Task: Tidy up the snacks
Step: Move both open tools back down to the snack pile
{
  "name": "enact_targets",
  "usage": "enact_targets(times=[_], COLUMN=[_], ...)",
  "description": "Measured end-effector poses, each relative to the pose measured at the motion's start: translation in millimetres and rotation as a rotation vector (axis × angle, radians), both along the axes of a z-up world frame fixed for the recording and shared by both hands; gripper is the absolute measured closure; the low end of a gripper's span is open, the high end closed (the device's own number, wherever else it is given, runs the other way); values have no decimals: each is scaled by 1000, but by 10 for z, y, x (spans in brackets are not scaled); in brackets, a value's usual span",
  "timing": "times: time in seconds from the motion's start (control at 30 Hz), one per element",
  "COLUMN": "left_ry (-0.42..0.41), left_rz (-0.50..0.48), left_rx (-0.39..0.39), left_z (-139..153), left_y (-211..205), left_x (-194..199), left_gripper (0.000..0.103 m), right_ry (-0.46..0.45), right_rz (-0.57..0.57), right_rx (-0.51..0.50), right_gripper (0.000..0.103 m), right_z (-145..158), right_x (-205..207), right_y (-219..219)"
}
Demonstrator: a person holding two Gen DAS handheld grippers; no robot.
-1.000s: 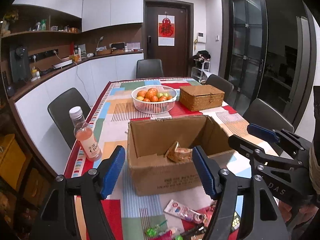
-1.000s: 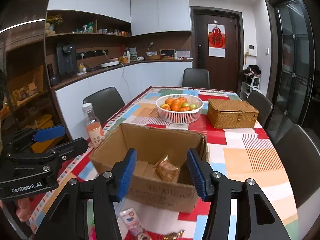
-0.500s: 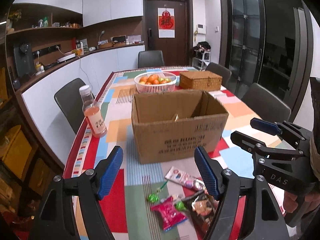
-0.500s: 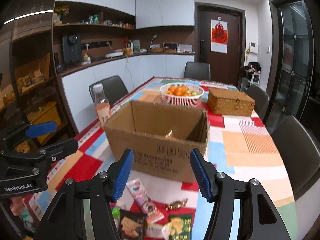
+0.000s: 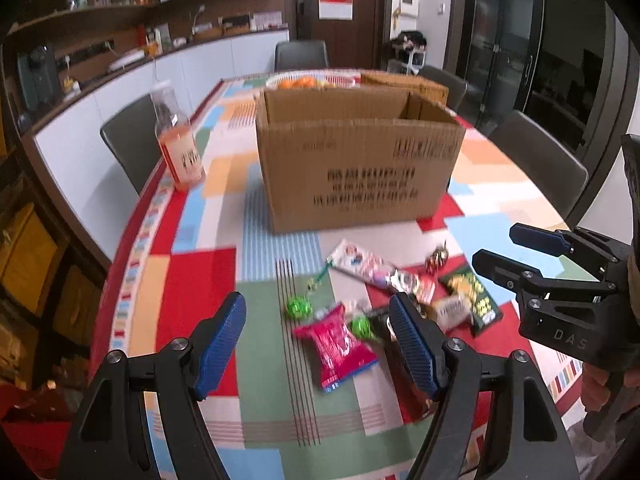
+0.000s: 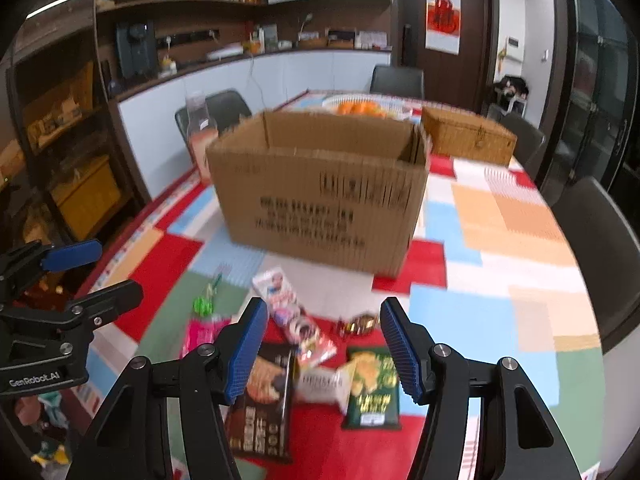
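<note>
Right wrist view — both claws, left gripper [image 5: 316, 344] and right gripper [image 6: 324, 344], spread and empty; snack packets [image 6: 370, 388] lie outside the cardboard box [image 6: 320, 196] — most sorting remains.

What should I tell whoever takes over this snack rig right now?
Left gripper: open, holding nothing, above the pink packet.
Right gripper: open, holding nothing, above the snack pile.
Cardboard box: open on the table, behind the pile; its contents can't be seen from here.
Loose in front of it: pink packet, green chip bag, dark cookie bag, long white packet, small candies.
Done: nothing visible in these views.
Left: move every loose snack into the box.
</note>
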State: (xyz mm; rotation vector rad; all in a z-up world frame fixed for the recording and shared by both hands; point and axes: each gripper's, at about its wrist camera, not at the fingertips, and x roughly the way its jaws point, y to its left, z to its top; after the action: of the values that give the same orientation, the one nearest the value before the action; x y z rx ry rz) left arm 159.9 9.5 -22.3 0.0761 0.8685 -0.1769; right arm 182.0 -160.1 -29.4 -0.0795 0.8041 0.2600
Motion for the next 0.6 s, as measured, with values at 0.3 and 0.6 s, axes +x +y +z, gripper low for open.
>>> enact_targets(times=[0.3, 0.6], left_ry=[114, 187], left_rz=[-3, 3], left_rx=[-2, -11], left_z=[-345, -599], left_y=[-31, -18], left_x=[-6, 127], left_gripper=[29, 30], right_ry=[147, 235], right_rz=[-31, -40], right_rx=[7, 4], right_gripper=[43, 43], right_z=[-399, -643], right_x=[-18, 60], right_y=[-84, -82])
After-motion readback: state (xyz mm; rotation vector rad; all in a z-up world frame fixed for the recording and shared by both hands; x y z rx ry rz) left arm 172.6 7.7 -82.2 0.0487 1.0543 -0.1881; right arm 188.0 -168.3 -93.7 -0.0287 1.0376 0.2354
